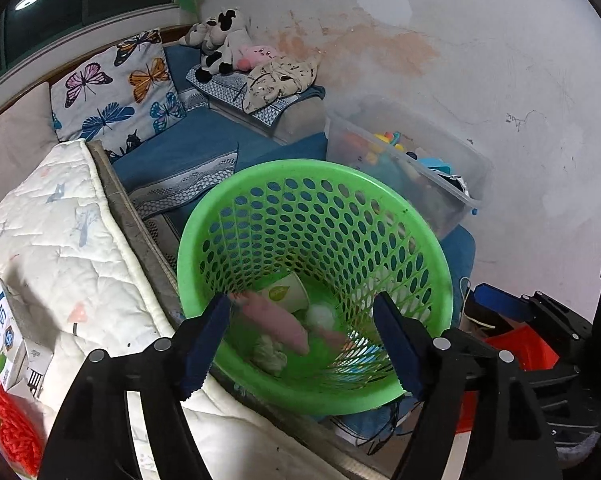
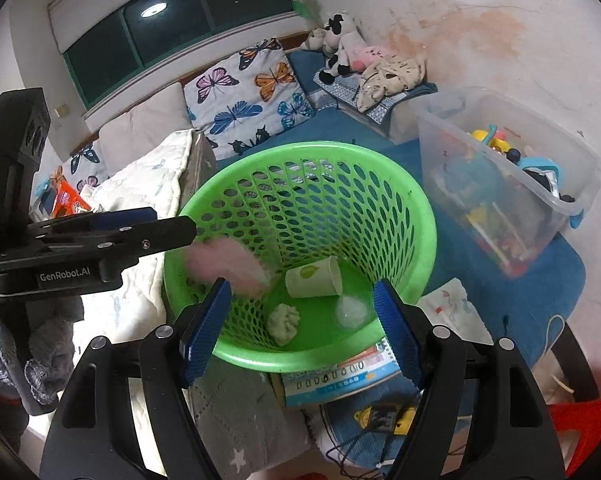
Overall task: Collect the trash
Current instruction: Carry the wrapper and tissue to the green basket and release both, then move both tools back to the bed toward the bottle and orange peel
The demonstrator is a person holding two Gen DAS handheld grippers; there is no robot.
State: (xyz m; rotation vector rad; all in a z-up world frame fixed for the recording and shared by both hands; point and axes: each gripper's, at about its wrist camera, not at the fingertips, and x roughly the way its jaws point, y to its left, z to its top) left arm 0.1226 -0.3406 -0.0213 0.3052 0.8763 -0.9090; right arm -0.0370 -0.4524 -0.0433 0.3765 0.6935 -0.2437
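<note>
Closest to me, the right gripper (image 2: 302,334) hangs with its blue pads spread wide and nothing between them, aimed down into the green basket (image 2: 424,216), which suggests this hand is free for the next pickup. The left gripper (image 1: 300,344) is likewise spread open and empty over the basket's near rim; in the right wrist view it reaches in from nine o'clock, and a blurred pink wrapper (image 2: 226,264) sits just below its tips, inside the basket, so I judge it has been let go there on purpose. In the basket's bottom lie a paper cup (image 2: 314,278) on its side at the centre, a crumpled pale wad (image 2: 283,323) toward six o'clock, and a whitish ball (image 2: 352,311) toward four o'clock, all trash gathered where it belongs. The basket stands beside the quilted mattress (image 1: 60,240), presumably so both hands reach it easily. At eight o'clock in the left wrist view a milk carton (image 1: 2,344) rests on the mattress, likely a candidate still to collect. Farther off, at two o'clock, sits a clear toy bin (image 2: 500,184), and beyond it the butterfly pillow (image 2: 244,96).
</note>
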